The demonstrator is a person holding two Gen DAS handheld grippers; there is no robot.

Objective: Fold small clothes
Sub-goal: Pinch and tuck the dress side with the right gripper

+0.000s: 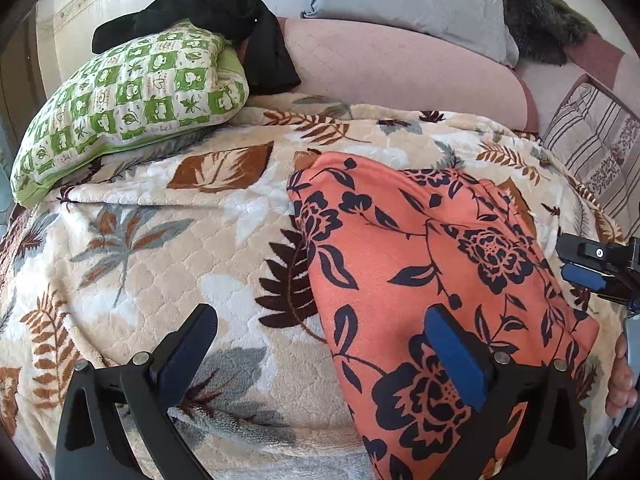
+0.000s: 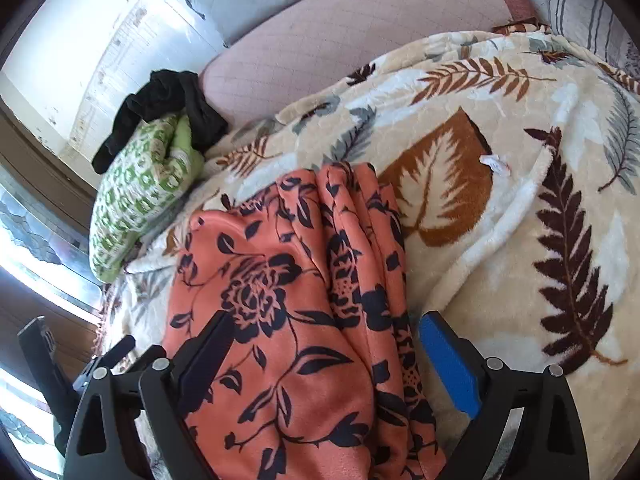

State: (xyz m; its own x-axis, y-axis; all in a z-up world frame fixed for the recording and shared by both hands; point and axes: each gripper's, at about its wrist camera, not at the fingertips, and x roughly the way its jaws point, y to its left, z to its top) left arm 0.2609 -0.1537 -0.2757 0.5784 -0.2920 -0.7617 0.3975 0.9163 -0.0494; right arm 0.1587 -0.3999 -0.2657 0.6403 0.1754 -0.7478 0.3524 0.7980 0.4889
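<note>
Nearest the left wrist camera, the left gripper [image 1: 320, 344] stands wide open with nothing between its blue-padded fingers [image 1: 454, 354]; one finger hangs over the leaf-print blanket [image 1: 160, 248], the other over the orange floral garment [image 1: 420, 248]. That garment lies on the blanket as a flat, roughly oblong shape with a smooth top face and a clean left edge, which reads as already folded at least once. The right gripper [image 1: 596, 264] shows at the right edge of this view, just beside the garment's far side, and part of a hand [image 1: 620, 380] is visible below it. Further off, a green checked pillow [image 1: 132, 104] carries a black garment [image 1: 208, 16] in a loose heap, plainly unfolded. In the right wrist view, the right gripper [image 2: 326, 354] is likewise spread wide, its fingers straddling the near end of the orange floral garment without pinching it. From here several stacked layers show along the garment's right edge, bunched in narrow ridges, so the fold looks made but not quite tidy. The black garment sits crumpled on the green pillow at the left. My reading is that the orange piece is close to finished, perhaps needing one more fold or a smoothing, while the black one is still to be done.
</note>
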